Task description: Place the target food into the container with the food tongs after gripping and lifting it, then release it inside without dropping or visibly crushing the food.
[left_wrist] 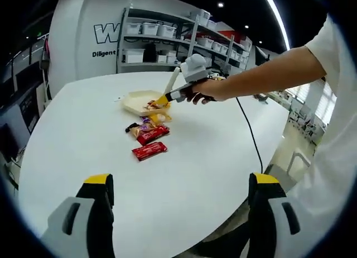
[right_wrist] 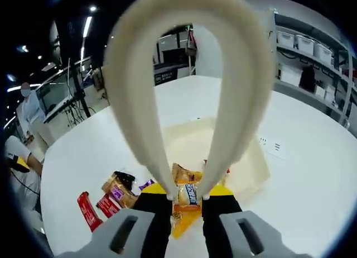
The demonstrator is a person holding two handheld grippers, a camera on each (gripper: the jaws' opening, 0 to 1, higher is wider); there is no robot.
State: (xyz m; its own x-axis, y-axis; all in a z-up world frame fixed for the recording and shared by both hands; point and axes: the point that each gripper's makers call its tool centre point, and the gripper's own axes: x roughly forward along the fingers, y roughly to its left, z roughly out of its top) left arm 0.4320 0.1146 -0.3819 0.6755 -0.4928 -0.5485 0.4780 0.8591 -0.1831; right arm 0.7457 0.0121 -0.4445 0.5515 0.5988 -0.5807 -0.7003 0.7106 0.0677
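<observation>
Cream food tongs (right_wrist: 134, 90) are clamped between the jaws of my right gripper (right_wrist: 187, 205). The tong tips pinch an orange snack packet (right_wrist: 188, 192) just over the near edge of the pale yellow container (right_wrist: 184, 141). In the left gripper view a hand holds the right gripper (left_wrist: 163, 100) and the tongs (left_wrist: 173, 79) over the container (left_wrist: 134, 103), which has some snacks inside. My left gripper (left_wrist: 181, 196) hangs near the table's front edge, open with nothing between its jaws, far from the food.
Loose packets lie on the white table (left_wrist: 223, 157) in front of the container: two red ones (left_wrist: 149, 151), a brown one (right_wrist: 118, 190), and a red pair (right_wrist: 86, 209). A black cable (left_wrist: 251, 135) runs across the table. Shelves (left_wrist: 167, 40) stand behind. A person (right_wrist: 22, 152) sits at far left.
</observation>
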